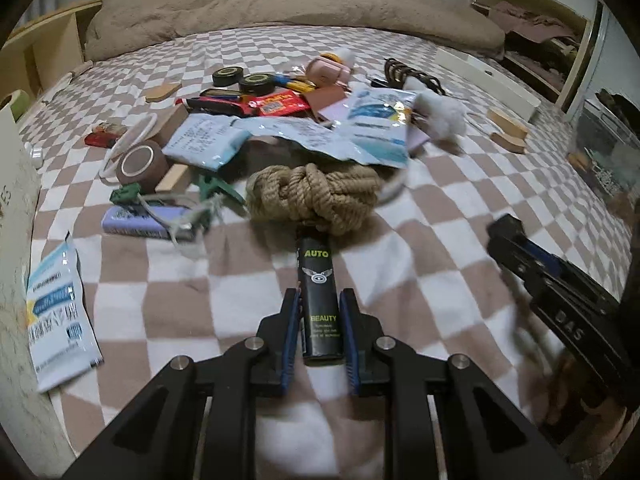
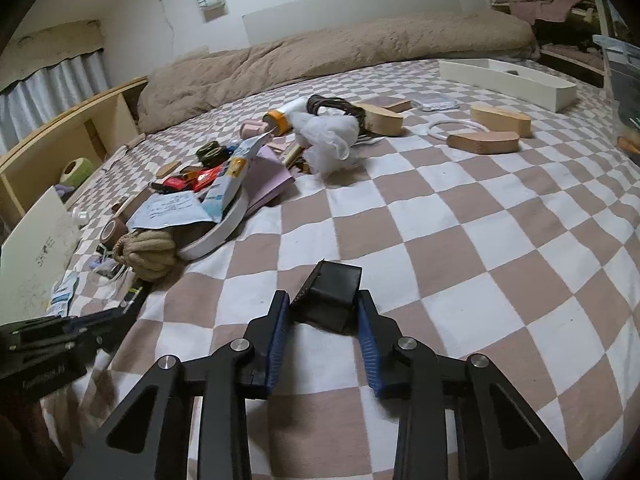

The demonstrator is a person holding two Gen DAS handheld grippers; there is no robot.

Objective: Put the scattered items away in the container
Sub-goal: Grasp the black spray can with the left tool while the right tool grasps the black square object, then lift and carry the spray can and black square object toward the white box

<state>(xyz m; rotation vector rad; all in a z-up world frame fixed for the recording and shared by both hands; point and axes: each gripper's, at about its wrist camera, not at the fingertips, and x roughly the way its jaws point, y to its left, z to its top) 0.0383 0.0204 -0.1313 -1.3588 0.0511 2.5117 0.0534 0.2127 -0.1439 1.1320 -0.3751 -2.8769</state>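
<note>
1. The left tool (image 1: 320, 308) reaches level over the checkered bed (image 1: 440, 216), clenched on a slim black bottle (image 1: 320, 296) with glossy printed sides.
2. The right tool (image 2: 322, 312) hovers low, grasping a flat black rectangular pouch (image 2: 328, 294), tilted.
3. A knotted coarse rope bundle (image 1: 312, 194) lies just beyond the bottle.
4. The long white tray (image 2: 516, 76) sits far back on the bed.
</note>
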